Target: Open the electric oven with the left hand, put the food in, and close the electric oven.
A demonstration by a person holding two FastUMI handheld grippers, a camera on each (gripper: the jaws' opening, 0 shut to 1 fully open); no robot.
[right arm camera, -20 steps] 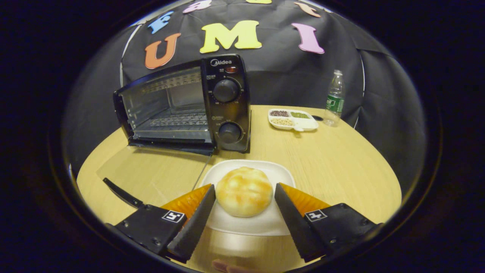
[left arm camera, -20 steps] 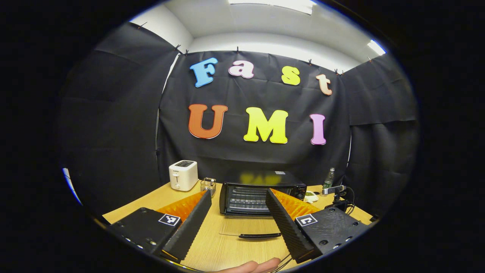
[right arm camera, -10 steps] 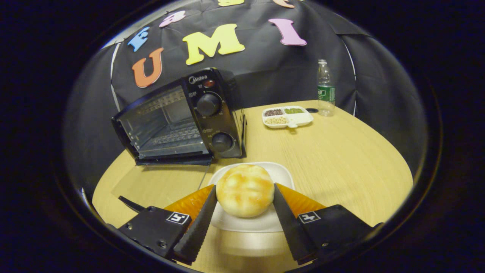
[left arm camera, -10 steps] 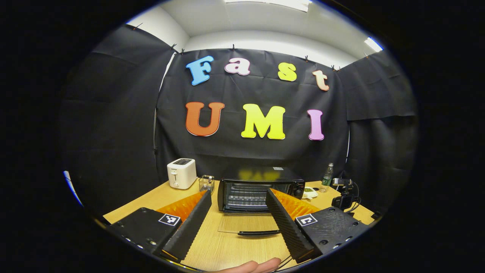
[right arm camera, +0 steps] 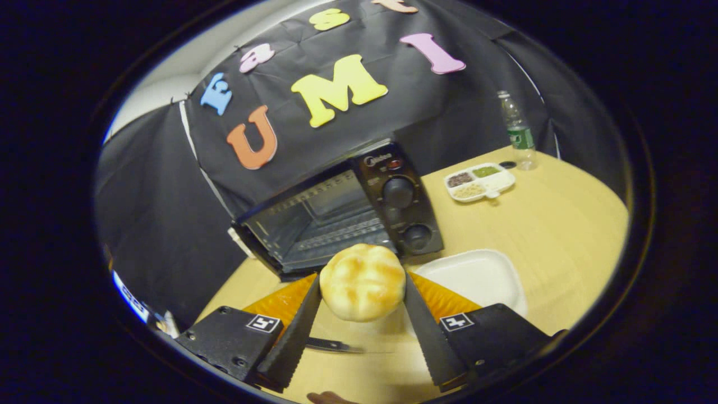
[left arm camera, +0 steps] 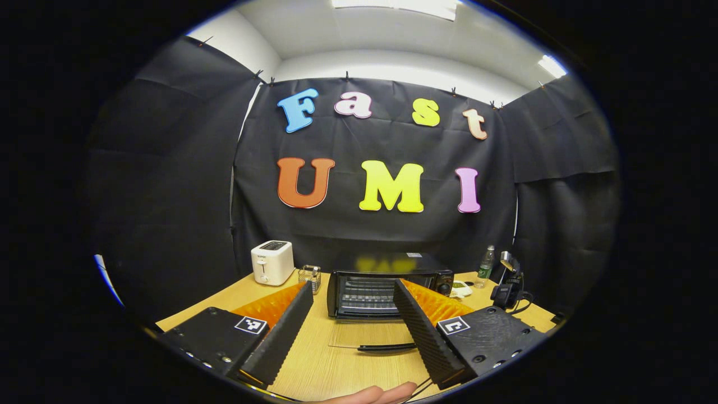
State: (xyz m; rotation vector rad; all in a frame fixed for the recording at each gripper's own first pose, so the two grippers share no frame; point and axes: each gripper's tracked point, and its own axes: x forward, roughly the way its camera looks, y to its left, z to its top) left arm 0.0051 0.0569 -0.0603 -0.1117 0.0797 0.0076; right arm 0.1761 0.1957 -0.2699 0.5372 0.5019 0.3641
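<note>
In the right gripper view, the right gripper (right arm camera: 362, 320) is seen closed on a round golden bun (right arm camera: 362, 280), both fingers (right arm camera: 291, 336) being pressed against its sides. The bun is held lifted above the wooden table (right arm camera: 566, 224), clear of the white plate (right arm camera: 477, 275), which lies bare just to the right of the gripper. Below the bun, the dark handle (right arm camera: 328, 345) of the lowered oven door is glimpsed between the fingers. Directly beyond the bun, the black oven (right arm camera: 342, 213) is shown with its cavity open and its wire rack visible; two knobs are carried on the panel at its right. Farther off, a white divided tray (right arm camera: 479, 182) holding small portions of grains or beans is placed on the table, and a clear plastic bottle (right arm camera: 519, 134) stands upright beyond it, near the table's far edge.

In the left gripper view, the left gripper (left arm camera: 353, 322) is seen with its fingers spread wide apart and nothing held between them; a fingertip of the holding hand (left arm camera: 376, 393) is visible at the lower edge. Between the fingers, the glass oven door (left arm camera: 370, 339) is laid flat on the table, handle toward the camera. Behind it the oven (left arm camera: 387, 283) stands open. To its left a small wire basket (left arm camera: 309, 276) and, farther left, a white toaster (left arm camera: 272, 262) are set. To the oven's right, the bottle (left arm camera: 486, 265) and the other gripper (left arm camera: 507, 283) are seen.
</note>
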